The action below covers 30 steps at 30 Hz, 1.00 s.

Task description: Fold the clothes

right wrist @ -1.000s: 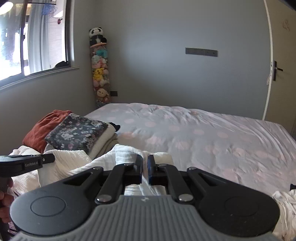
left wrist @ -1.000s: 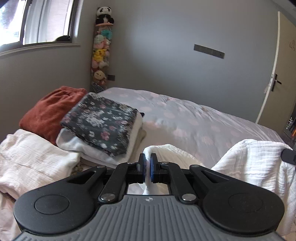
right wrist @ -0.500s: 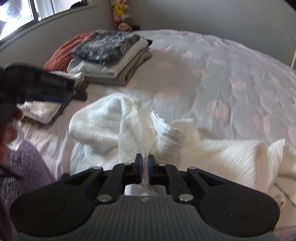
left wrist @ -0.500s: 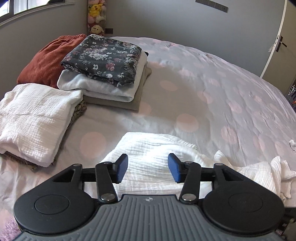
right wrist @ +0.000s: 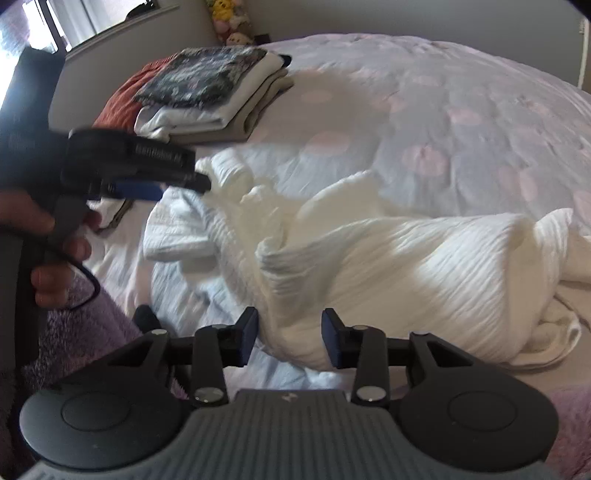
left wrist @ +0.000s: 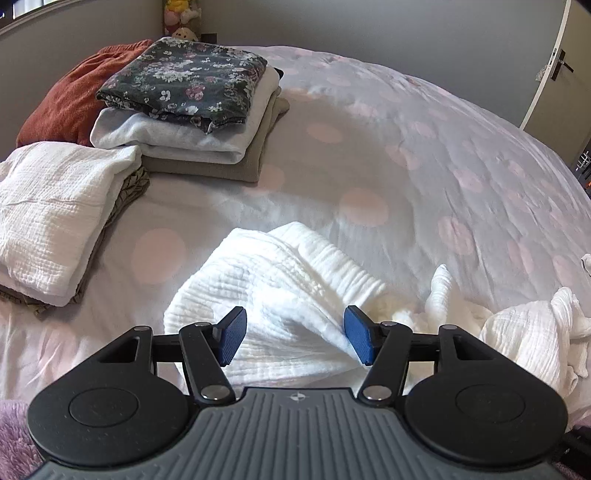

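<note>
My left gripper (left wrist: 294, 339) hangs low over the near edge of the bed (left wrist: 424, 155), its blue pads (left wrist: 232, 341) spread wide with nothing between them. The white garment (left wrist: 288, 295) lies crumpled on the spotted cover right under and ahead of that gap, one rounded fold bulging up toward the bed's middle.

My right gripper (right wrist: 290, 341) is also parted, somewhat less widely, and empty; a ridge of the garment (right wrist: 406, 277) runs down into the space between its fingers, though I cannot tell whether cloth touches either pad. From this side the garment stretches across the near part of the bed, bunched into a thick roll toward the right edge and thinning into loose tails toward the left, where my left gripper (right wrist: 147, 192) shows blurred above it, with my hand (right wrist: 55, 236) wrapped on the handle.

Toward the far left corner of the bed stands a stack (left wrist: 192, 114) of folded clothes: a dark floral piece (left wrist: 184, 81) on top, a pale one under it, a beige one at the bottom. A rust cloth (left wrist: 70, 96) lies behind the stack, against the wall. Nearer, at the left edge, sits a second pile (left wrist: 55, 210) topped by a folded white piece, well apart from the crumpled garment. Plush toys (left wrist: 181, 18) stand in the room's corner beyond the bed.
</note>
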Each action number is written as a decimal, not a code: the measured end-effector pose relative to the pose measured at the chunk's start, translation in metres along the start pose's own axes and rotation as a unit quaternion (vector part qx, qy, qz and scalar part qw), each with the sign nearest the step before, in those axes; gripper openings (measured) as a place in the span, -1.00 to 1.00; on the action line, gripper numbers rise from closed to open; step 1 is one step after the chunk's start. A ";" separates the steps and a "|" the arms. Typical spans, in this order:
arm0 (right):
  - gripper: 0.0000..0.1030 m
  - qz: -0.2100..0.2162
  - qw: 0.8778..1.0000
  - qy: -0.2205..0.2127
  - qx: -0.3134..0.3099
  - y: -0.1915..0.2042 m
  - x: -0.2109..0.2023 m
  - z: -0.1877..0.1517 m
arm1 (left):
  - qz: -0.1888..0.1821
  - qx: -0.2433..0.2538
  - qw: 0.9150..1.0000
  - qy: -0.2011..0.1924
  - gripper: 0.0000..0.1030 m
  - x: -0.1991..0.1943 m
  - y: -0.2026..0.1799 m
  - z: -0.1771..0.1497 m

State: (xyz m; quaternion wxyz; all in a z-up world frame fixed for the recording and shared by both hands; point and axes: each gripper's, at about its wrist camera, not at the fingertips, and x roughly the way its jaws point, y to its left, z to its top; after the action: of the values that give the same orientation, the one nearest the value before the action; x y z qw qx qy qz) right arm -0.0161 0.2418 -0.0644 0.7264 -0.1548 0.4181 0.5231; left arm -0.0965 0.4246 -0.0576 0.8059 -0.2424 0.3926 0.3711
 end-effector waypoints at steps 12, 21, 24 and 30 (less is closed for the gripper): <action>0.31 -0.110 0.993 -0.004 0.047 -0.069 0.053 0.055 | -0.025 -0.058 0.996 0.069 -0.23 0.044 0.018 -0.007; -0.83 -0.084 0.996 0.023 0.034 -0.070 0.070 0.036 | -0.049 -0.058 0.996 0.048 -0.88 0.049 0.014 -0.008; -0.89 -0.101 0.994 -0.023 0.047 -0.077 0.046 0.046 | -0.047 -0.053 0.997 0.008 -0.91 0.036 0.013 -0.001; -0.90 -0.161 0.976 -0.138 0.050 -0.090 -0.015 0.082 | -0.034 -0.057 0.995 -0.081 -0.92 -0.002 0.012 0.030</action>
State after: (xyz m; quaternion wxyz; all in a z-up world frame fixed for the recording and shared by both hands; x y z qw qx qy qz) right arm 0.0988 0.2502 -0.0229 0.8585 -0.1100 0.3091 0.3941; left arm -0.0936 0.4518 -0.0398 0.8320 -0.2704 0.2960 0.3835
